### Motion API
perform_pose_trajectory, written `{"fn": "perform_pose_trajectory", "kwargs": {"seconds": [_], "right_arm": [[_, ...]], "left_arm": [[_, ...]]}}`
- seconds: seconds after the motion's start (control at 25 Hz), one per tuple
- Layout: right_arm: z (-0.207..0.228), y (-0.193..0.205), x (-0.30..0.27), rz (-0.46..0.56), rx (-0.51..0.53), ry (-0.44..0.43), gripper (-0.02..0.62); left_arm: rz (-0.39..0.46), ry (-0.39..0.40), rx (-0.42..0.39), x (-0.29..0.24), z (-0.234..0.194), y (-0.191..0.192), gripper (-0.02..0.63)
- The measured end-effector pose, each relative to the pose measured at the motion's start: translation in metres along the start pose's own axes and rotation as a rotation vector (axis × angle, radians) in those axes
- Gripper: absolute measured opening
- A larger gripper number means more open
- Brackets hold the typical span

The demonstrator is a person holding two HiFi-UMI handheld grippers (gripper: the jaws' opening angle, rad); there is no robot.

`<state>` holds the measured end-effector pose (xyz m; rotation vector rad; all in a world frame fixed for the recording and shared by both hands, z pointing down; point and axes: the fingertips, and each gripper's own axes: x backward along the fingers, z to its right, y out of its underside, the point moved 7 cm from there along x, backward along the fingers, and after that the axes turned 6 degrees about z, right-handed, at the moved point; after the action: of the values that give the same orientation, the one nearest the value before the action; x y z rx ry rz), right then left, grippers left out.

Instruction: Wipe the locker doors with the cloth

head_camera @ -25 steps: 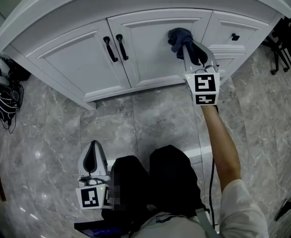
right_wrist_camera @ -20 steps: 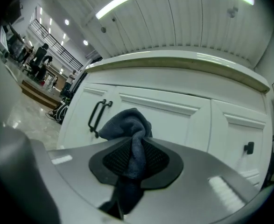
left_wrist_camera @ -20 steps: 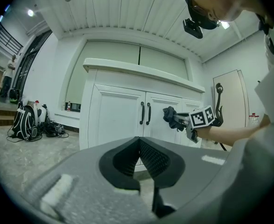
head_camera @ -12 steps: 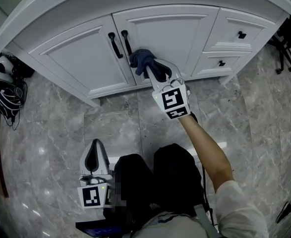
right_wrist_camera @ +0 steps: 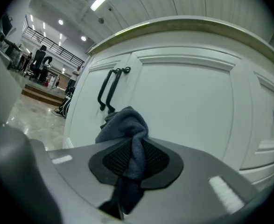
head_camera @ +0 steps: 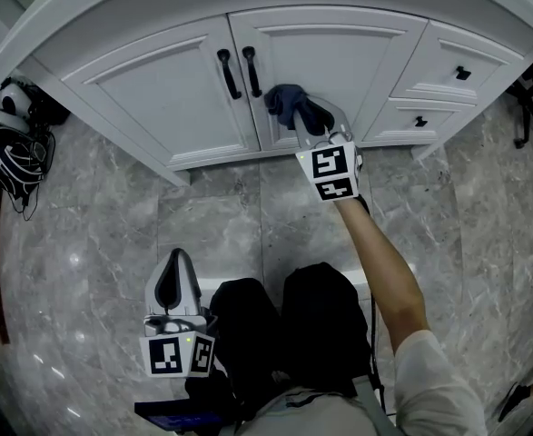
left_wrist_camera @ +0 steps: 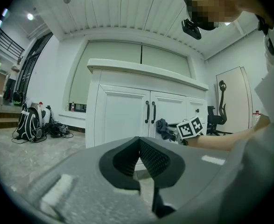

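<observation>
Holding the dark cloth [head_camera: 284,101] against the right-hand door [head_camera: 339,53], just right of the black handles [head_camera: 239,71], I have my right tool [head_camera: 307,116] clenched on it; my left tool [head_camera: 173,284], well below the handles, is clenched, empty.

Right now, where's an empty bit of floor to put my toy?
The floor between the cabinet and the legs is bare, and so is the patch below the drawers. The left corner is crowded with bags.
</observation>
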<state>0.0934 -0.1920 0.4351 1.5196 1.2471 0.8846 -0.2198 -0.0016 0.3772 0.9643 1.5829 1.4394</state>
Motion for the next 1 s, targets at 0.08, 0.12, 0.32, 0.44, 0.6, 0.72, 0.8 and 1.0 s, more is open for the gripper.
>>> {"fn": "perform_pose_trajectory", "kwargs": {"seconds": [0.08,0.12,0.32,0.44,0.6,0.72,0.8,1.0], "right_arm": [[0.016,0.003,0.008,-0.006,0.008,0.031,0.069],[0.024,0.005,0.011,-0.011,0.011,0.047,0.069],[0.056,0.013,0.03,-0.04,0.046,0.113,0.069],[0.071,0.017,0.038,-0.055,0.08,0.146,0.069],[0.093,0.021,0.049,-0.07,0.073,0.195,0.069],[0.106,0.025,0.057,-0.076,0.046,0.238,0.069],[0.107,0.025,0.06,-0.071,0.036,0.245,0.069],[0.084,0.018,0.069,-0.022,0.012,0.212,0.067]], "left_arm": [[0.0,-0.002,0.002,0.0,-0.001,0.001,0.002],[0.0,-0.002,0.003,0.0,-0.001,0.001,0.002],[0.005,0.011,0.007,-0.001,0.002,0.001,0.002],[0.007,0.017,0.007,-0.001,0.005,0.0,0.002],[0.007,0.015,0.008,0.0,0.006,0.001,0.002],[0.004,0.015,0.007,0.0,0.007,0.001,0.002],[0.002,0.017,0.005,0.001,0.008,0.0,0.002],[0.001,0.025,0.007,-0.001,0.011,0.001,0.002]]}}
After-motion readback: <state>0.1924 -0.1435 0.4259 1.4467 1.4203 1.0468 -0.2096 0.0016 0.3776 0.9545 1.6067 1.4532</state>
